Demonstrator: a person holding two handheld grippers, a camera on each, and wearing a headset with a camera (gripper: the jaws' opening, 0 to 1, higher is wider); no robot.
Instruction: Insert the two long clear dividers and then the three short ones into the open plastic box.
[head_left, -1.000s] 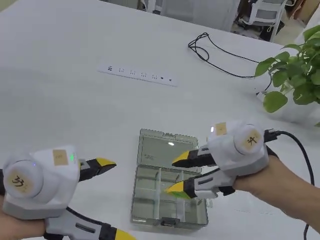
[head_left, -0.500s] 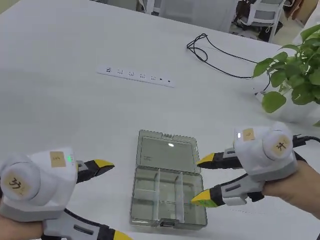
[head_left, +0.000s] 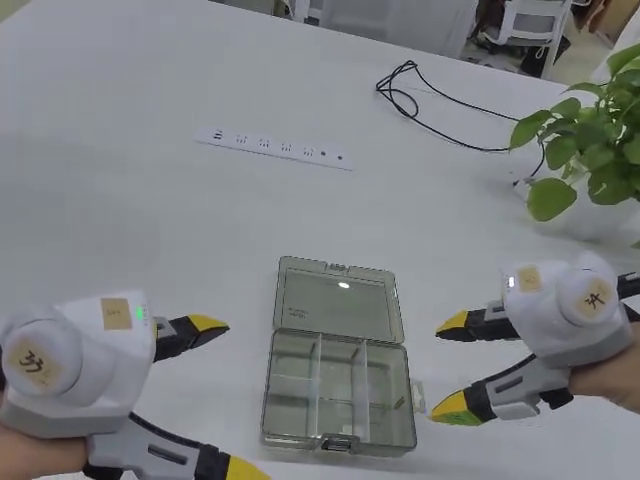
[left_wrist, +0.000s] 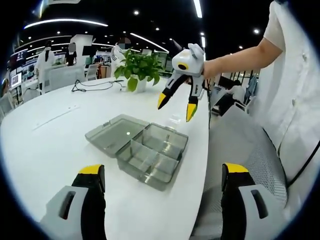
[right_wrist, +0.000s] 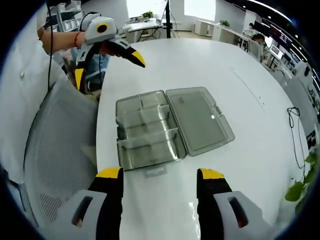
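The left claw (head_left: 228, 396) and right claw (head_left: 449, 366) are wide, empty. The small clear plastic divider (head_left: 418, 396) beside the grey plastic box (head_left: 338, 300) looks light, slippery; pinch its edges.

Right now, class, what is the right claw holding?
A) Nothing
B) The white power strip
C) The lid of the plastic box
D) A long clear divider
A: the right claw stands open with bare table between its yellow tips, off to the side of the plastic box and touching nothing.
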